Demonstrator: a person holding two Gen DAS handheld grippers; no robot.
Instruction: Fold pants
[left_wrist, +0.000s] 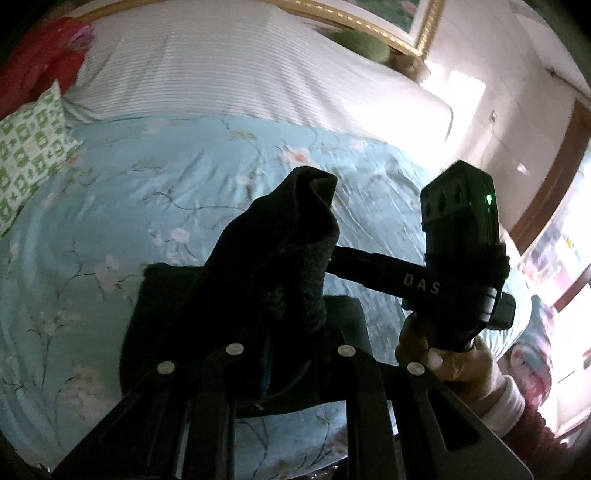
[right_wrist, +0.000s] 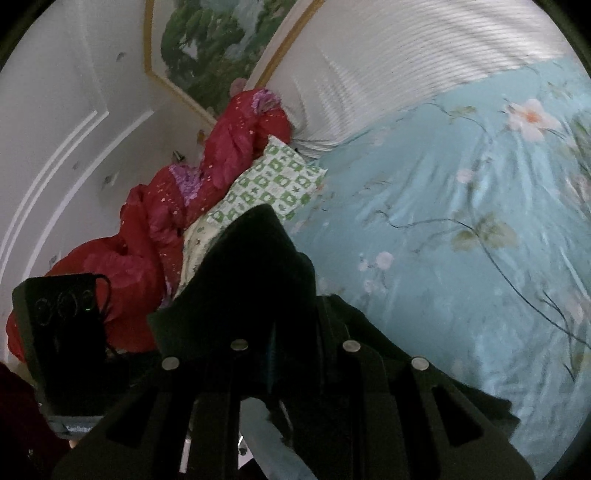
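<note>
Gripping black pants (left_wrist: 273, 258), both claws clamped on cloth, right claw (left_wrist: 417, 284) lettered "DAS"

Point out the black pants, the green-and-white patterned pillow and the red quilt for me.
black pants (left_wrist: 280, 251): left wrist view, bunched fabric above the fingers.
green-and-white patterned pillow (right_wrist: 273, 184): right wrist view, its centre.
red quilt (right_wrist: 155, 221): right wrist view, middle fold.

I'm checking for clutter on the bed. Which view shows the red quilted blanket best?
The right wrist view: the crumpled red quilted blanket sprawls along the white wall. The left wrist view shows only a corner at its edge.
</note>
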